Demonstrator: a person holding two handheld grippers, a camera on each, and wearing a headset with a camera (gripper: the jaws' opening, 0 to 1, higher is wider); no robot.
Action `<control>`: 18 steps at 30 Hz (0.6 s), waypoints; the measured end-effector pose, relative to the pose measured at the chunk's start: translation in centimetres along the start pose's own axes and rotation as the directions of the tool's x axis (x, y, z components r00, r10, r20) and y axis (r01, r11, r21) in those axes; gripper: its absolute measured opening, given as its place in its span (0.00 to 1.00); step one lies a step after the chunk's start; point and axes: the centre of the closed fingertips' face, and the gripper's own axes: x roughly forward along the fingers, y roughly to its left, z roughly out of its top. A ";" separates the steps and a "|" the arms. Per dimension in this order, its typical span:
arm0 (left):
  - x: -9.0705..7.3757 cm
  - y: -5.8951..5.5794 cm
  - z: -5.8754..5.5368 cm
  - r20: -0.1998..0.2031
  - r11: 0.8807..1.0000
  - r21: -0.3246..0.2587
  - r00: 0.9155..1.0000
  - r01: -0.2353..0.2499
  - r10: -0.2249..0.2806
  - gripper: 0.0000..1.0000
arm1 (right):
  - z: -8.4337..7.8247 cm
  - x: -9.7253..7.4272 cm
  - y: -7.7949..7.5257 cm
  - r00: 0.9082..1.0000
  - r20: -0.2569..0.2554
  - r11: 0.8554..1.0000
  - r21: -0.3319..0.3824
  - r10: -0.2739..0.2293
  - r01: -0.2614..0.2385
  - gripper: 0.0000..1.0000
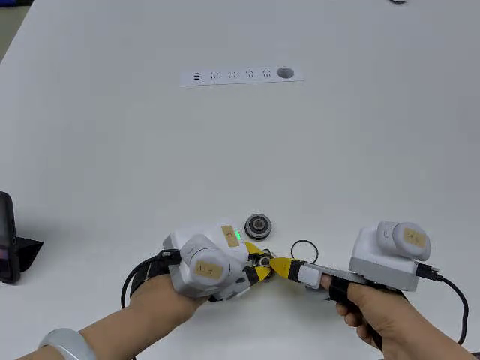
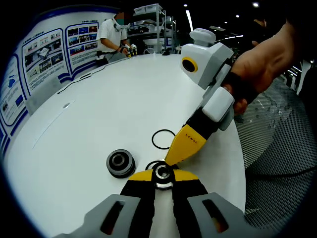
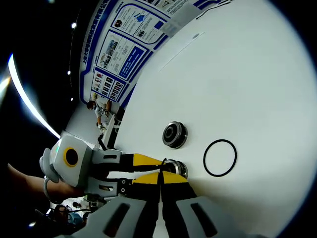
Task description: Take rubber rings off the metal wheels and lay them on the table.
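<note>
My left gripper is shut on a small metal wheel, held just above the white table. My right gripper reaches in from the right, its yellow jaws shut on the thin black rubber ring at the wheel's edge. In the head view the two grippers' tips meet near the table's front edge, left gripper against right gripper. A second wheel with its black ring on lies just behind them. One loose rubber ring lies flat on the table beside the right jaws.
A white power strip lies across the middle of the table. A black device stands at the left edge. A person stands far behind the table, near wall posters.
</note>
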 end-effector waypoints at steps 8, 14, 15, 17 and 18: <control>0.0 0.0 0.0 0.001 1.000 0.001 1.000 0.000 0.000 0.12 | 0.5 -0.3 -0.4 1.000 0.021 1.000 0.023 -0.009 0.009 0.02; 0.0 0.0 0.0 0.001 1.000 0.011 1.000 0.001 -0.001 0.12 | 0.3 -0.3 -0.8 0.999 0.014 0.999 0.018 -0.030 0.030 0.02; 0.0 0.0 0.0 0.001 1.000 0.011 1.000 0.001 -0.001 0.12 | 0.2 -0.3 -1.0 0.999 0.011 0.999 0.014 -0.037 0.037 0.02; 0.0 0.1 0.0 0.005 1.000 0.014 1.000 0.003 -0.003 0.12 | 0.1 -0.2 -1.0 0.999 0.007 0.999 0.012 -0.041 0.041 0.02; 0.0 0.0 0.0 0.008 1.000 0.014 1.000 0.003 -0.003 0.13 | 0.0 -0.2 -1.0 0.999 0.007 0.999 0.012 -0.042 0.042 0.02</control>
